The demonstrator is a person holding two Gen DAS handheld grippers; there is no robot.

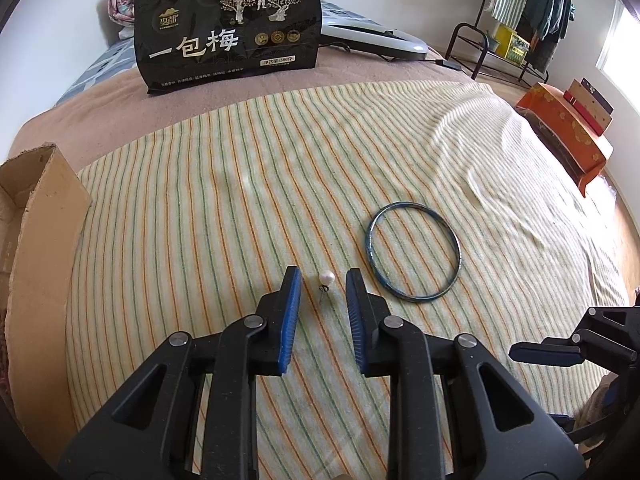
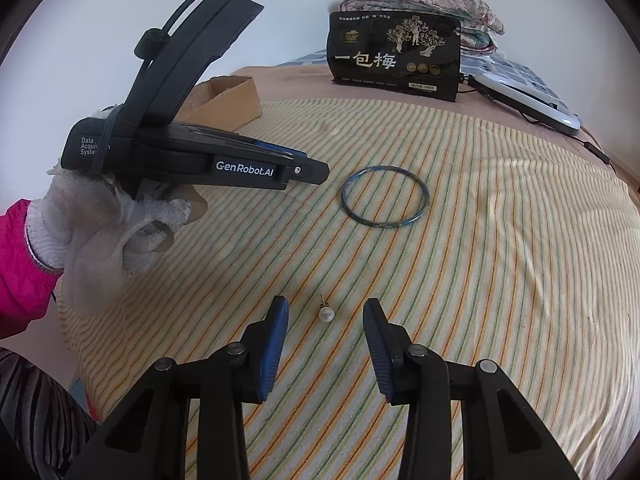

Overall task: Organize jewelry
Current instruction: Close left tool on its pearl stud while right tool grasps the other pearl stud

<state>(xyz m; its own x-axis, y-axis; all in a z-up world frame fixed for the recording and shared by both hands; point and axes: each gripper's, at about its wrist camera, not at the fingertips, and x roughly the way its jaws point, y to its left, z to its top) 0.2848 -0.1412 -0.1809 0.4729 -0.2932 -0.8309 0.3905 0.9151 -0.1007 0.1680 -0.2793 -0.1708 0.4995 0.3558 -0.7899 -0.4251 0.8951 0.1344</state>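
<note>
A small pearl earring [image 1: 325, 279] with a thin post lies on the striped cloth [image 1: 240, 184]. It lies between the fingertips of my open left gripper [image 1: 322, 280]. In the right wrist view the pearl earring [image 2: 326, 314] lies between the tips of my open right gripper [image 2: 325, 312]. A blue bangle [image 1: 414, 251] lies flat on the cloth to the right of the earring; it also shows in the right wrist view [image 2: 385, 194], farther off. The left gripper body [image 2: 224, 160], held by a white-gloved hand, shows at the left of the right wrist view.
An open cardboard box [image 1: 36, 220] stands at the left edge of the bed. A black snack bag [image 1: 228, 28] stands upright at the back, with a folded quilt [image 2: 420, 0] behind it and a white device [image 1: 372, 38] with a cable at the right. An orange stool [image 1: 564, 136] stands beside the bed.
</note>
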